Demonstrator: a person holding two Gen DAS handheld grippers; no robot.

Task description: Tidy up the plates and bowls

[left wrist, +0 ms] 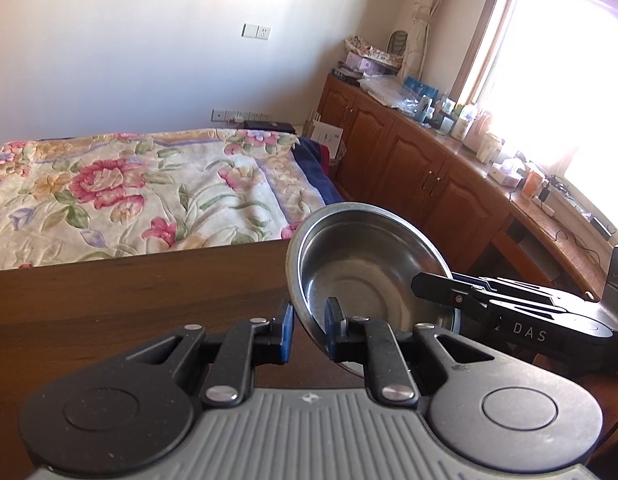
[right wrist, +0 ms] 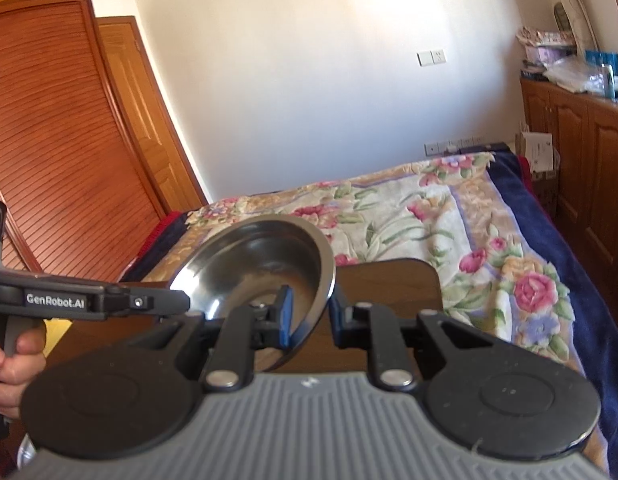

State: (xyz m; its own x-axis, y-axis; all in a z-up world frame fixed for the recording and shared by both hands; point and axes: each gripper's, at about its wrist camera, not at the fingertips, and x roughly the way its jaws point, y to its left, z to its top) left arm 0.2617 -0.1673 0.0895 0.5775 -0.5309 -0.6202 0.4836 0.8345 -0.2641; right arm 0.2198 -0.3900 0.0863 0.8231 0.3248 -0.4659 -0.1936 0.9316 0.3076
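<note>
A stainless steel bowl hangs tilted above the dark wooden table, held from two sides. In the left wrist view my left gripper is shut on the bowl's near left rim, its blue pads on either side of the metal edge. My right gripper comes in from the right and clamps the opposite rim. In the right wrist view the same bowl tips toward the left, with my right gripper shut on its right rim and my left gripper gripping the left rim. No plates are in view.
A bed with a floral blanket lies just beyond the table's far edge. Wooden cabinets with a cluttered top run under the window on the right. A slatted wardrobe door stands at left; a person's hand holds the left gripper's handle.
</note>
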